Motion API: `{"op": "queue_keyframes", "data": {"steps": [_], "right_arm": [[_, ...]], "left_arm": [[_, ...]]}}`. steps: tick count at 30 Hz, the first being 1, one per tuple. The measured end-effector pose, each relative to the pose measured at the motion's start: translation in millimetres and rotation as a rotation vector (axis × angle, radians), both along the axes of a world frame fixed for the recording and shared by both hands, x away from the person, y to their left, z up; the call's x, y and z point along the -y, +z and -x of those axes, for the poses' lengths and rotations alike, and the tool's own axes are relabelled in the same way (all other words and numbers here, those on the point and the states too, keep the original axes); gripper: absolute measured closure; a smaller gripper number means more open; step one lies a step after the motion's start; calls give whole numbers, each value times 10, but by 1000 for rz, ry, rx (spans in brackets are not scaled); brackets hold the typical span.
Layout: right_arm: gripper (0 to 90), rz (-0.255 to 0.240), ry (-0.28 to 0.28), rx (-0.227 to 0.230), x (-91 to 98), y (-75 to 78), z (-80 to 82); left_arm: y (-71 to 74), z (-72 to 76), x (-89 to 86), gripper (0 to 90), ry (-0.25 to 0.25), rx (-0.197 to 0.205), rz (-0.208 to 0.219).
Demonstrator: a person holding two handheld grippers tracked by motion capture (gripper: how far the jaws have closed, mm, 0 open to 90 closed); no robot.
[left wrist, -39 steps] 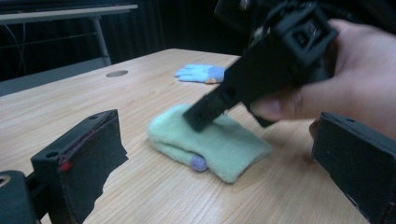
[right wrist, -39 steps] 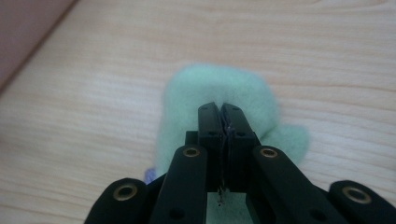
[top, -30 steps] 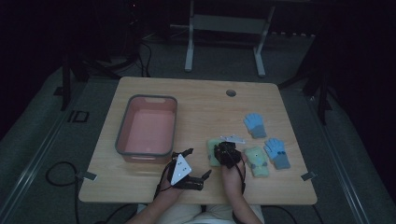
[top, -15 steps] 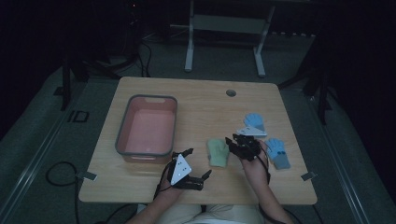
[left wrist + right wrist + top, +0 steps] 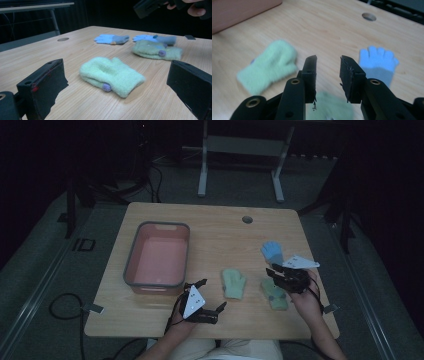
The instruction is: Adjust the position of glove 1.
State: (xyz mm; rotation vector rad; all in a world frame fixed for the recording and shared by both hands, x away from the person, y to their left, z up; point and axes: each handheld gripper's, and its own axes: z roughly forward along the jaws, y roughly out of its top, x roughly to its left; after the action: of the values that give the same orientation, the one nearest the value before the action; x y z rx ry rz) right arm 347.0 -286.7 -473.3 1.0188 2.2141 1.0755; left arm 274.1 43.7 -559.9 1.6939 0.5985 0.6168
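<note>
Two hand-held grippers are what I'm working here: my right hand-held gripper (image 5: 281,276) hangs above the table (image 5: 215,227) at its right near side, its jaws a narrow gap apart after just closing a little, with nothing between them. Directly beneath it lies a green mitten (image 5: 274,293), flat on the wood. Just left of that, a second green mitten (image 5: 233,283) lies apart from it. Beyond the gripper, farther from me, a blue glove (image 5: 272,251) rests with its fingers pointing away. My left hand-held gripper (image 5: 200,301) sits low at the near edge, jaws wide apart and empty, facing the second mitten. At the left stands a pink bin (image 5: 131,265).
</note>
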Motion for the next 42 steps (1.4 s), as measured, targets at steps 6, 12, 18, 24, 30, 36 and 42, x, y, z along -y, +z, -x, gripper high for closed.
{"op": "queue_keyframes", "data": {"steps": [6,12,18,24,30,36,42], "right_arm": [[665,-27,-4,-84,291,-234,32],[662,-14,-6,-156,326,-532,112],[645,1,-27,-192,323,-694,152],[802,22,-61,-174,257,-733,173],[874,41,-150,-145,140,-669,206],[876,3,-186,-74,-29,-299,186],[876,-45,-226,-34,-209,-147,154]], "left_arm": [[0,-1,-1,19,0,0,-2],[0,3,2,19,-1,3,-3],[0,2,1,19,0,2,-4],[0,3,2,19,0,3,-4],[0,2,1,19,0,2,-3],[1,2,0,19,1,1,-4],[0,1,-1,18,2,1,-2]]}}
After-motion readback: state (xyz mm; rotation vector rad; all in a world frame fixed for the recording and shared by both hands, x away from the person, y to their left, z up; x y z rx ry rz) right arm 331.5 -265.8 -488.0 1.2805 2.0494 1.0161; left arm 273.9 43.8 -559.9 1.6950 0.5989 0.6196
